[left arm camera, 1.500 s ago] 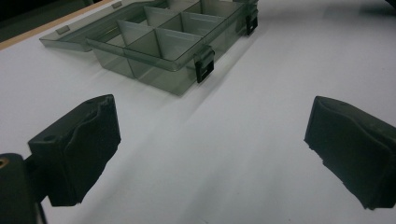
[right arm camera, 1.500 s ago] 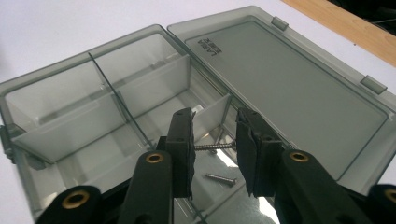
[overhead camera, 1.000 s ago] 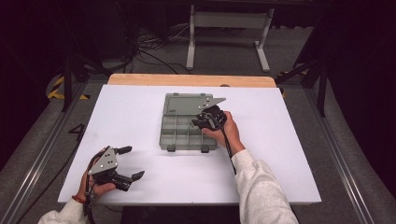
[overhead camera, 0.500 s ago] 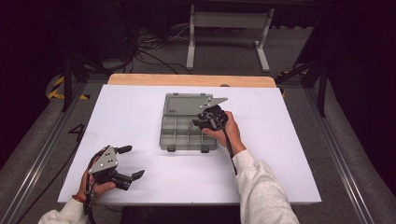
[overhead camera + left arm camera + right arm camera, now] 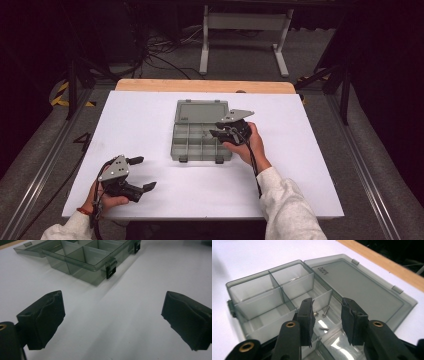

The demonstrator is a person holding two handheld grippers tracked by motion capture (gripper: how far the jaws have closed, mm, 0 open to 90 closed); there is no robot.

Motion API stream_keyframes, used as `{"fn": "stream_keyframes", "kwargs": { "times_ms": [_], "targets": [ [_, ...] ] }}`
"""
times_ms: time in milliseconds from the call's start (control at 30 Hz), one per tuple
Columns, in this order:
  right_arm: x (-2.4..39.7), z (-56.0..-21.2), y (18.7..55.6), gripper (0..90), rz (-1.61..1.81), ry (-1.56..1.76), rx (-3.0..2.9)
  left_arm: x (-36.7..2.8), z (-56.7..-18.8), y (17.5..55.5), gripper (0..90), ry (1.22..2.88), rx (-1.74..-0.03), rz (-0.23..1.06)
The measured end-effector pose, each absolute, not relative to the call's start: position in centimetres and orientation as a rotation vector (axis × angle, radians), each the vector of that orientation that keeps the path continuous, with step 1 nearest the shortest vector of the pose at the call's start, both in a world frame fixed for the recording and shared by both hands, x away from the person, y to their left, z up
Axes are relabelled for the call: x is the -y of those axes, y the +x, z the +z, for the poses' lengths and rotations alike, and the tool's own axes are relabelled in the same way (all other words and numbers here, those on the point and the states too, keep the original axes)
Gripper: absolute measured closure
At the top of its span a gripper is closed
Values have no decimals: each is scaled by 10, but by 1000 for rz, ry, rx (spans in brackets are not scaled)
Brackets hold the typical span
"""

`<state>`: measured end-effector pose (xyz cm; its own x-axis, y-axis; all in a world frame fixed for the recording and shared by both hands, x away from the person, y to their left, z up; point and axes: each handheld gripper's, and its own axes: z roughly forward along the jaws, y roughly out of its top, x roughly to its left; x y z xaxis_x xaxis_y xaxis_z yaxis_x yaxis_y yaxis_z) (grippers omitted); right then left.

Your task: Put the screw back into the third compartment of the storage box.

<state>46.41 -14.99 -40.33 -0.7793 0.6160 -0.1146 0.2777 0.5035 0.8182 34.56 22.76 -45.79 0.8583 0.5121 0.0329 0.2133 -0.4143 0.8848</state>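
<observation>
A grey see-through organiser box (image 5: 186,148) lies open at the table's middle, its lid (image 5: 200,111) flat behind it. My right gripper (image 5: 220,129) hovers over the box's right side. In the right gripper view the right gripper (image 5: 327,305) has its jaws partly apart and has just been opening, with nothing between them. Under it, small screws (image 5: 324,328) lie in one compartment of the box (image 5: 254,290). My left gripper (image 5: 143,173) rests near the front left of the table, open wide. Between the left gripper (image 5: 112,320) jaws is bare white table, with the box (image 5: 85,257) farther off.
The white tabletop (image 5: 140,120) has a wooden strip (image 5: 200,85) along its far edge. Black latches (image 5: 111,269) stick out from the box's front wall. A metal stand (image 5: 245,30) and cables lie on the floor beyond the table.
My right gripper has shifted slightly over the box's right side, and its jaws stand a little wider. The left gripper has stayed where it was.
</observation>
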Motion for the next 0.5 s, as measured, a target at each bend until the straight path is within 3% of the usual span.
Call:
{"fn": "stream_keyframes", "kwargs": {
  "times_ms": [200,500],
  "targets": [
    [167,-398,449,632,1221,705,-2326,-227,-454,353,126,2010,-580,443],
    [188,-404,443,710,1219,723,-2316,-223,-449,375,255,2033,-606,483]
  ]
}}
